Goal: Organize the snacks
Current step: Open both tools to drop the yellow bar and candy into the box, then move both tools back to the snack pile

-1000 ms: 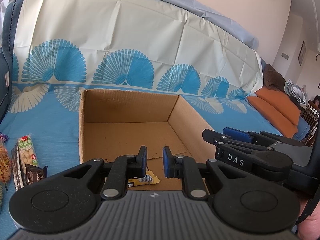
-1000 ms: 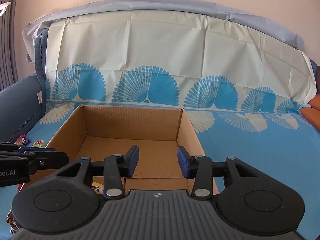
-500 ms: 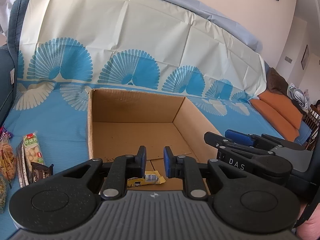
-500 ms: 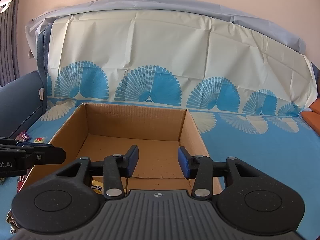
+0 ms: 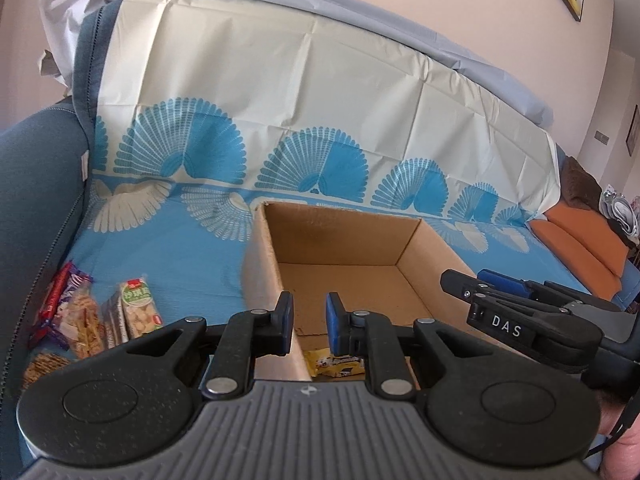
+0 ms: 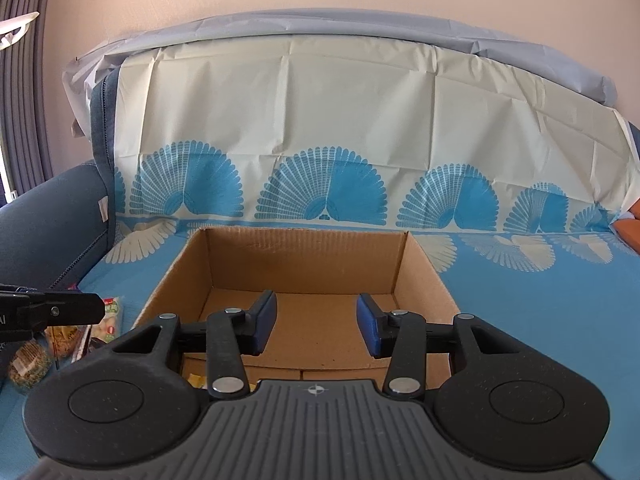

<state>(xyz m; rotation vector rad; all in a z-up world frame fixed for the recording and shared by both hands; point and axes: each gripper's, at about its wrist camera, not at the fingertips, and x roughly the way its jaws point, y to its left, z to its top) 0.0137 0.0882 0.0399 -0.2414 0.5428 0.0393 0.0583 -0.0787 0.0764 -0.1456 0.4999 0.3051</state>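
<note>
Right now the left tongs hang over the near left wall of the cardboard box, their blue pads drawn close together with only a narrow gap and nothing between them; the jaws have just been closing a little further. One pad sits outside the wall's line and the other over the inside, though whether either touches the cardboard I cannot tell. Just below them, on the box floor by the near edge, lies a yellow snack packet, partly hidden by the tool's body. The right tongs are held over the same box from the near side, pads standing clearly apart and empty, aimed at the bare brown floor. From the left camera the right tool appears side-on at the far right, with a sliver of the person's hand in the lower corner. Left of the box, well apart from it, a small heap of snack packs lies on the blue fan-patterned cover, a green-labelled one among them, close to the dark blue sofa arm. The cover runs up the sofa back in cream, and an orange cushion lies at the far right end.
</note>
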